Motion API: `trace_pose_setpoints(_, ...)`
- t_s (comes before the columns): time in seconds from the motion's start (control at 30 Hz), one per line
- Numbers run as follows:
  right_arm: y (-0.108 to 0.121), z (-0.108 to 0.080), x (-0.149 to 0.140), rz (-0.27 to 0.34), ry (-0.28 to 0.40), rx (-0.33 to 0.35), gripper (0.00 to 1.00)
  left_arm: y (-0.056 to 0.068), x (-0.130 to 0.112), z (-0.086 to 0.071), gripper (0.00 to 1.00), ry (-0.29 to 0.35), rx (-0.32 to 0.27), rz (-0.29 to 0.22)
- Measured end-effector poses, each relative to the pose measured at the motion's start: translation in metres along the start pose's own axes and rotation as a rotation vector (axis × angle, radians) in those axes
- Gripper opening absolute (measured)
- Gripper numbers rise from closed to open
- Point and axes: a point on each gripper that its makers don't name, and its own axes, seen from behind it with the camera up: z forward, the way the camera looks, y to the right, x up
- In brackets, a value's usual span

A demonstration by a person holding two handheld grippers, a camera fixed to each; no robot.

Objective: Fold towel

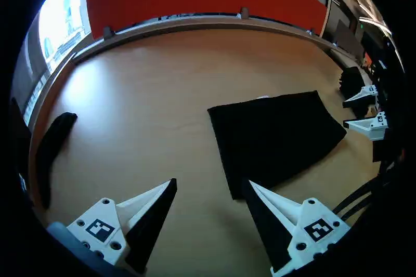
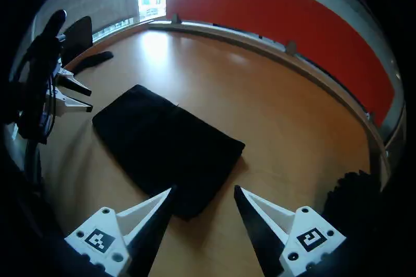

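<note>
Both gaping — left gripper (image 1: pixel 209 181), right gripper (image 2: pixel 203 188); towel (image 1: pixel 275 131) flat

The towel (image 1: pixel 275 131) is matt black cloth. The tabletop (image 1: pixel 156 95) is smooth pale wood with a soft sheen. The left gripper (image 1: pixel 209 183) looks like matt plastic.

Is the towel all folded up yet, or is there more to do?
The black towel lies flat on the table as a neat rectangle, so some folding looks done. Nothing is in hand: the left tool and right tool are both open, holding nothing. Another fold may be left; I cannot tell.
</note>
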Motion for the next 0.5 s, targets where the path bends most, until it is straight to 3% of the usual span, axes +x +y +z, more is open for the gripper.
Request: trace_pose_setpoints(0.5,-0.007,0.006,0.003,-0.051,-0.01,0.048,0.83,-0.011,-0.015,-0.018,0.92,0.007,0.04,-0.084)
